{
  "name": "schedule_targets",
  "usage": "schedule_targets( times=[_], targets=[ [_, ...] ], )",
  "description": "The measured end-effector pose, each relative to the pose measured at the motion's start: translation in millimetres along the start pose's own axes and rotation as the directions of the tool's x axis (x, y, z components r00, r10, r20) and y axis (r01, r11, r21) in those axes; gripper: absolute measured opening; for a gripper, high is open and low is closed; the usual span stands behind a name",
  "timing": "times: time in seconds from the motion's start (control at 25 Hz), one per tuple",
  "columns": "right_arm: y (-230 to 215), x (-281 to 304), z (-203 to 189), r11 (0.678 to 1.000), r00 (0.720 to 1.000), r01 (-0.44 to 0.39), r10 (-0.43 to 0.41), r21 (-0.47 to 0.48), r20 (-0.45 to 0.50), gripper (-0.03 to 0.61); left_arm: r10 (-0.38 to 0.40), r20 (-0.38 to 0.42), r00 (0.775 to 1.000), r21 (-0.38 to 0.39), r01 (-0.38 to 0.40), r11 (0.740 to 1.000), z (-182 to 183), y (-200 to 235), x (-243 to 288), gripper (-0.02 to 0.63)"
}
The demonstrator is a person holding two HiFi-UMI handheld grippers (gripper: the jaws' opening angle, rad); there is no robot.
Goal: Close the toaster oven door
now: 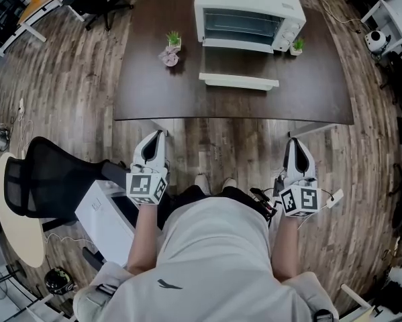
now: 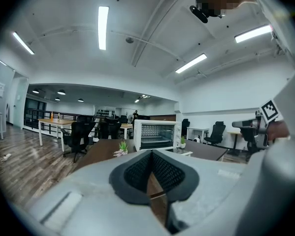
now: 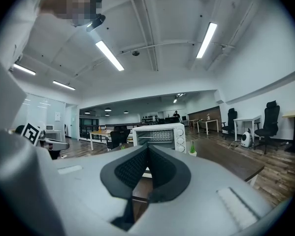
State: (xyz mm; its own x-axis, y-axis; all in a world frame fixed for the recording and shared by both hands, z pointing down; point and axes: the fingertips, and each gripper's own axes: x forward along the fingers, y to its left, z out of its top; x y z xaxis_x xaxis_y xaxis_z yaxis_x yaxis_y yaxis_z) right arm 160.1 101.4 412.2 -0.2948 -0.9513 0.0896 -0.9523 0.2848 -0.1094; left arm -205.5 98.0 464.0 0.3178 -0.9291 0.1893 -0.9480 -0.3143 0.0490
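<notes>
**A:** Head view first. Where is the white, boxy metal toaster oven [image 1: 249, 12] sitting?

**B:** It is standing at the far side of the dark brown wooden table [image 1: 154, 92]. Its white-framed glass door [image 1: 238, 80] is lying fully open, flat toward the person. The left gripper [image 1: 156, 139] and right gripper [image 1: 293, 146] are hovering well short of the table's near edge.

**A:** Left gripper view?

**B:** The jaws are pressing together on nothing. The toaster oven [image 2: 157, 135] is showing straight ahead, well apart.

**A:** Right gripper view?

**B:** Likewise closed and empty, with the toaster oven [image 3: 159, 136] ahead.

**A:** Handling?

**B:** I am judging the door rigid, light and bottom-hinged, with a fragile pane. Lifting under the front handle edge is looking safest.
</notes>
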Motion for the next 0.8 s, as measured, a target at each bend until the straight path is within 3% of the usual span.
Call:
schedule_targets(
  times=[0.28, 0.48, 0.8],
  targets=[
    [14, 9, -10, 1.0, 0.999, 0.024, -0.024, 0.001, -0.035, 0.002, -0.05, -0.023, 0.998, -0.008, 0.05, 0.999, -6, 14, 14, 0.003],
    [24, 22, -18, 0.998, 0.997, 0.011, -0.016, -0.062, -0.078, 0.002, -0.077, -0.038, 0.996, -0.012, 0.077, 0.997, -9, 16, 29, 0.003],
    [-16, 84, -12, 0.998, 0.997, -0.029, 0.025, -0.056, -0.071, 0.002, -0.049, -0.035, 0.998, -0.005, 0.049, 0.999, -2, 13, 90, 0.003]
  ],
)
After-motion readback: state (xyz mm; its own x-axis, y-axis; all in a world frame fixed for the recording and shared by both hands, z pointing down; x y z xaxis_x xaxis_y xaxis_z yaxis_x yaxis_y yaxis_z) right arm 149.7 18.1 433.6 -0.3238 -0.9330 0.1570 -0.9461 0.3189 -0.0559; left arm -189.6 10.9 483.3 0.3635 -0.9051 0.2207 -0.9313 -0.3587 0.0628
